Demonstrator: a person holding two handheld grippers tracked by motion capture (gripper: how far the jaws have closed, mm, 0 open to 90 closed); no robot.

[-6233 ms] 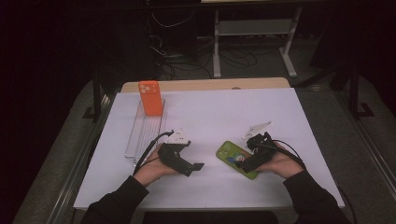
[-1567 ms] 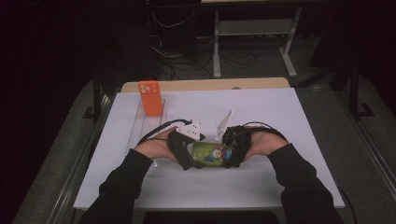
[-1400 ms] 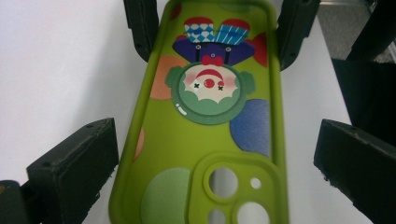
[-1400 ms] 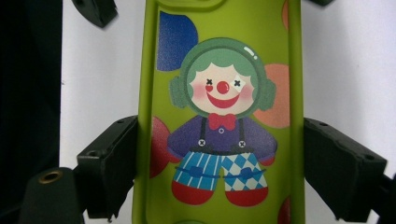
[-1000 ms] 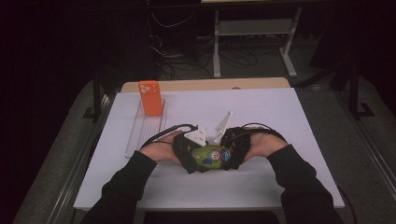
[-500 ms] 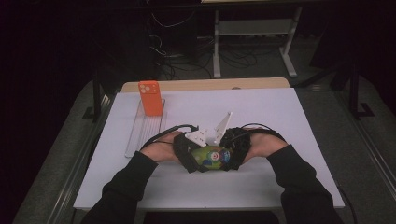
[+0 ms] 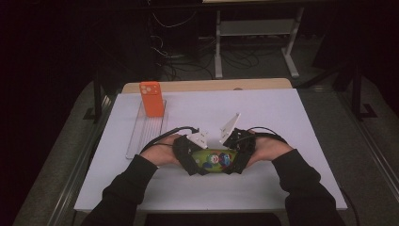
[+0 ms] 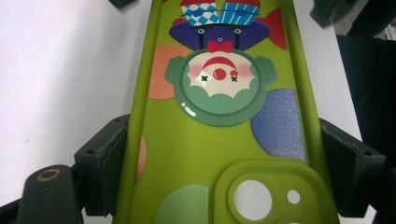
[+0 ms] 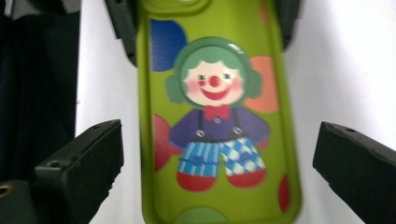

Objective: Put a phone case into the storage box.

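Observation:
A green phone case (image 7: 214,160) printed with a clown lies flat on the white table (image 7: 282,117) between my two hands. In the left gripper view the case (image 8: 210,154) runs away from the camera, and my left gripper (image 8: 219,168) has just been closing, its pads (image 8: 105,163) now pressed on both long edges at the camera-hole end. In the right gripper view my right gripper (image 9: 215,172) has just been opening. Its jaws stand wide on either side of the case (image 9: 215,116), apart from it. Seen from above, the left gripper (image 7: 190,157) and right gripper (image 7: 237,155) face each other.
An orange phone case (image 7: 152,99) stands upright at the far end of a clear ribbed tray (image 7: 141,136) on the table's left side. Cables (image 7: 263,132) trail from both grippers. The table's front edge is just below my forearms.
Since the oldest frame both hands have come together at the green case at the front centre. Over the last second the high view shows almost no movement.

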